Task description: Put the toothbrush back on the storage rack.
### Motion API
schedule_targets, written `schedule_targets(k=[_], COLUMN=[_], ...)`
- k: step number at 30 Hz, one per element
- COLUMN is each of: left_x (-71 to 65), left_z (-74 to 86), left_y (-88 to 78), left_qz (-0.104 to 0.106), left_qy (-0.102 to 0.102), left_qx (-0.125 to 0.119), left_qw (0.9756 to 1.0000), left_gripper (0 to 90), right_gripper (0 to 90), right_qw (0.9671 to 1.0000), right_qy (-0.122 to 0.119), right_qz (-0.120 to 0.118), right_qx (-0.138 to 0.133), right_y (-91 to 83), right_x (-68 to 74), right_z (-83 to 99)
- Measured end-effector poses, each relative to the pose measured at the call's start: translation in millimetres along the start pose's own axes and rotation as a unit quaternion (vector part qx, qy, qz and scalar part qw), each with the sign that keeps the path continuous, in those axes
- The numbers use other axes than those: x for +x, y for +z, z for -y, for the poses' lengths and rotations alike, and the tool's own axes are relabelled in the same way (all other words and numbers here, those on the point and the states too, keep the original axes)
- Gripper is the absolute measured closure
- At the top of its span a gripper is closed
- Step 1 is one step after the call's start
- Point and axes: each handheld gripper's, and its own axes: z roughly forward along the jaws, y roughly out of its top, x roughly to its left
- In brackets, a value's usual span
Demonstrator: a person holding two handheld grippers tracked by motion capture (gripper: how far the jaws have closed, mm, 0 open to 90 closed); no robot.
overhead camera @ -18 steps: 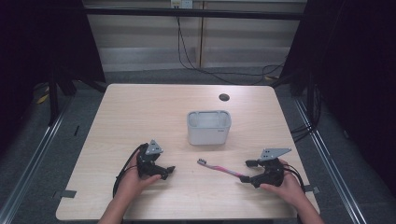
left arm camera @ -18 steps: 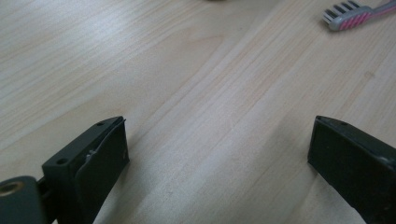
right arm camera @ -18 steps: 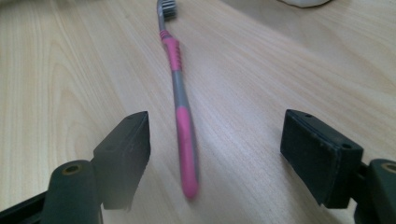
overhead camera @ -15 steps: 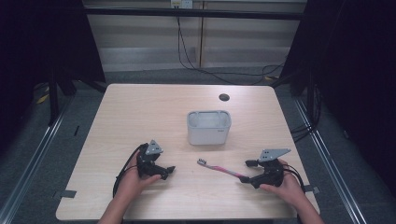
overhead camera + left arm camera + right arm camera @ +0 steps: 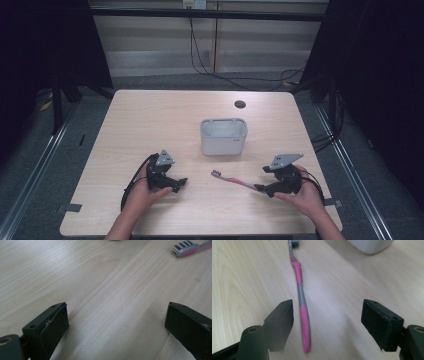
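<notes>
Toothbrush (image 5: 235,180): lying flat on the table (image 5: 150,125), lower centre of the high view, bristle head pointing upper left, handle end reaching toward the right gripper (image 5: 261,189).
Cup (image 5: 223,136): a white, open-topped holder standing upright at mid-frame, just above the toothbrush and apart from it.
Right gripper: jaws standing wide apart and gripping nothing; in the right gripper view the pink handle tail (image 5: 305,325) is lying between them, nearer the left jaw, and no pad is pressing on it.
Left gripper (image 5: 181,184): jaws spread wide over bare wood, holding nothing; the bristle head (image 5: 186,248) is showing at the upper right of the left gripper view, well apart from the jaws.
Handling: likely light and stiff, a slim plastic stick that is probably going to pivot or roll if it is being pinched at the very tip.
Surface: the pink rubbery sections are probably offering better hold than the smooth grey shaft.
Grasp point: the ribbed pink grip (image 5: 298,271) near mid-handle looks best, squeezing across the narrow width.
Risk: it is sitting low on the table, so the pads may be scraping wood before closing.
</notes>
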Motion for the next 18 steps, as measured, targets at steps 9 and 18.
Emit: schedule_targets(k=[9,18], left_x=[0.0,0.0], left_z=[0.0,-0.1], left_y=[0.1,0.1], left_qz=[0.000,0.000], left_qy=[0.000,0.000], left_qx=[0.000,0.000], left_qw=[1.0000,1.0000], left_gripper=[4.4,4.4], right_gripper=[33.5,42.7], right_qw=[0.9969,0.9916], right_qy=[-0.024,-0.058], right_qz=[-0.039,-0.052], right_qx=[0.064,0.103], right_y=[16.3,33.4], right_x=[9.1,20.6], right_z=[-35.7,-59.1])
